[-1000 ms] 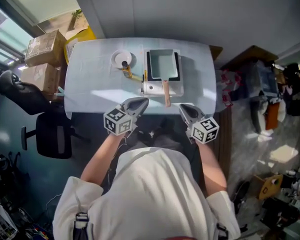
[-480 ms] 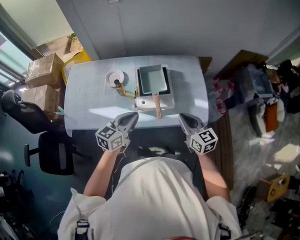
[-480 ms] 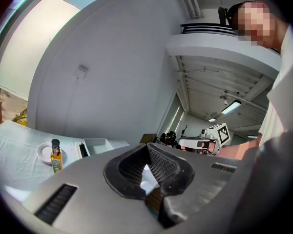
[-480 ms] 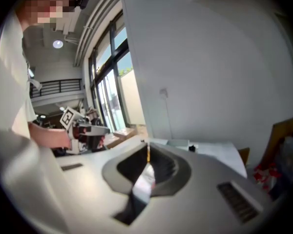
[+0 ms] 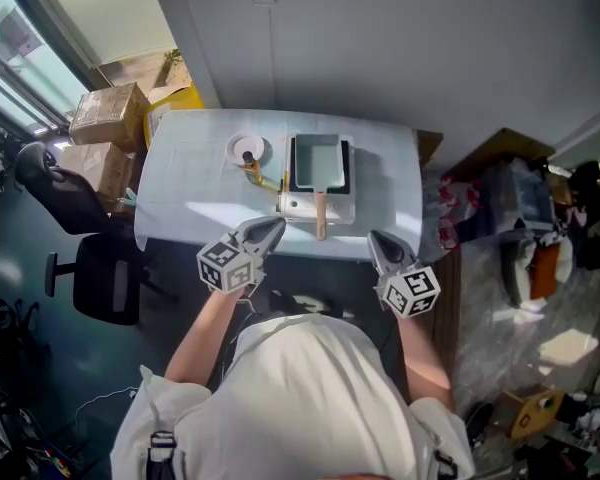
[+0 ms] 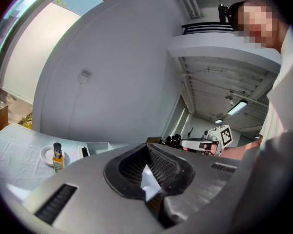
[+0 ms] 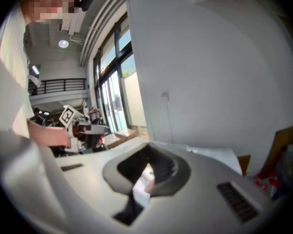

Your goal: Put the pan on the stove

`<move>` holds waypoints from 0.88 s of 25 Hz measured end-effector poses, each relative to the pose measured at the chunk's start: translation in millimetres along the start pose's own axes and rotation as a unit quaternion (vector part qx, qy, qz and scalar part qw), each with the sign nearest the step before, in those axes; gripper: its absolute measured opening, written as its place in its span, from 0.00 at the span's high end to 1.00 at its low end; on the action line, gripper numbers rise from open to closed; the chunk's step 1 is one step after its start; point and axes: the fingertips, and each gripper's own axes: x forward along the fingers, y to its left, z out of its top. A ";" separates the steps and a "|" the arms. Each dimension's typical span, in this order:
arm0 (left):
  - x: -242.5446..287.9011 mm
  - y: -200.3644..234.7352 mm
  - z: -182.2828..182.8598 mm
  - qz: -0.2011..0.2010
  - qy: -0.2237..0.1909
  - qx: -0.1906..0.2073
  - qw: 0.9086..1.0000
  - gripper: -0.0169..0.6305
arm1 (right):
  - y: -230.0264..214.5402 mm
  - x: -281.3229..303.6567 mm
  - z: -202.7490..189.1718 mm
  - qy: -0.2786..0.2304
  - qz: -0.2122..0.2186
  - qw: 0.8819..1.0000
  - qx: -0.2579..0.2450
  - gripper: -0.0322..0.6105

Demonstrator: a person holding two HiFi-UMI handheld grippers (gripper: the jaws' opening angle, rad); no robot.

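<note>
White cloth covers the table (image 5: 180,203); the left gripper (image 5: 268,232) hangs over its near edge, jaws pressed together on nothing. Past a bottle (image 6: 57,160), the pan (image 5: 318,161) sits on the stove (image 5: 300,206), handle toward the person. Right gripper (image 5: 378,247) is closed and empty too.

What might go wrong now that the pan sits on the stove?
1. The pan has its handle poking toward the front edge of the table, between the shut left tongs and right tongs. A careless swing might bump it and drag the pan off the stove.
2. The bottle stands near the stove; a nudge might topple it.
</note>
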 end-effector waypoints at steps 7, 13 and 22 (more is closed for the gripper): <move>3.3 -3.5 1.2 0.011 -0.004 0.001 1.000 0.94 | -6.0 2.2 2.3 -0.002 0.012 1.000 -0.003 0.90; 4.9 -2.8 2.4 0.018 -0.006 -0.002 1.000 0.94 | -8.8 5.0 5.5 -0.001 0.018 1.000 -0.005 0.90; 11.4 -5.2 0.8 0.022 -0.001 -0.003 1.000 0.94 | -12.4 4.8 4.6 -0.001 0.022 1.000 -0.002 0.90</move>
